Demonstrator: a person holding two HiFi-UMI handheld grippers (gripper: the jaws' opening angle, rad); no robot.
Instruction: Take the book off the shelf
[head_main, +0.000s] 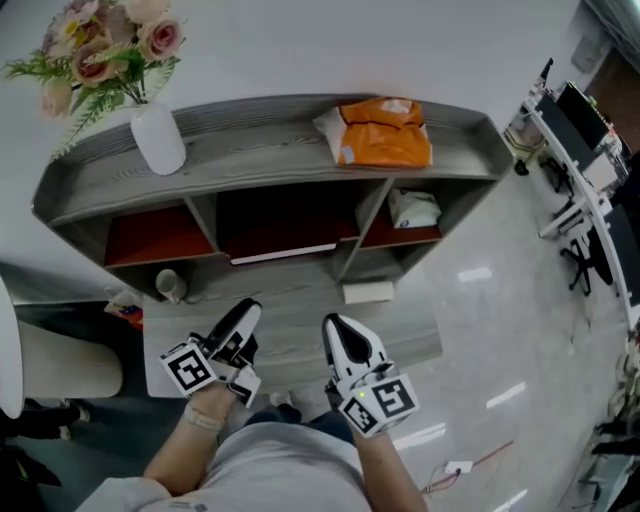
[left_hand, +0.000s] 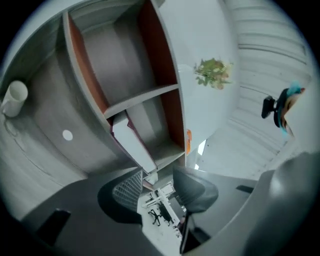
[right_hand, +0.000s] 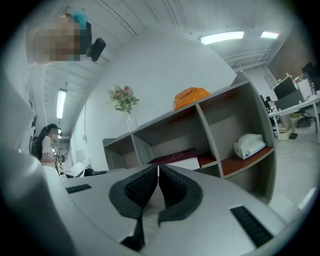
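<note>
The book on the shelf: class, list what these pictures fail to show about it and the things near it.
1. Book cover: in the head view the top board hides all but the front edge.
2. Book title: too small in the right gripper view, where the shut right tongs also cover its lower edge.
3. White pouch: half hidden under the board in the head view; its print is too small in the right gripper view.

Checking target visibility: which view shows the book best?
Left gripper view: the book looks largest, with its dark red cover and white pages visible. The head view shows only its pale edge; the right gripper view shows it smaller.
</note>
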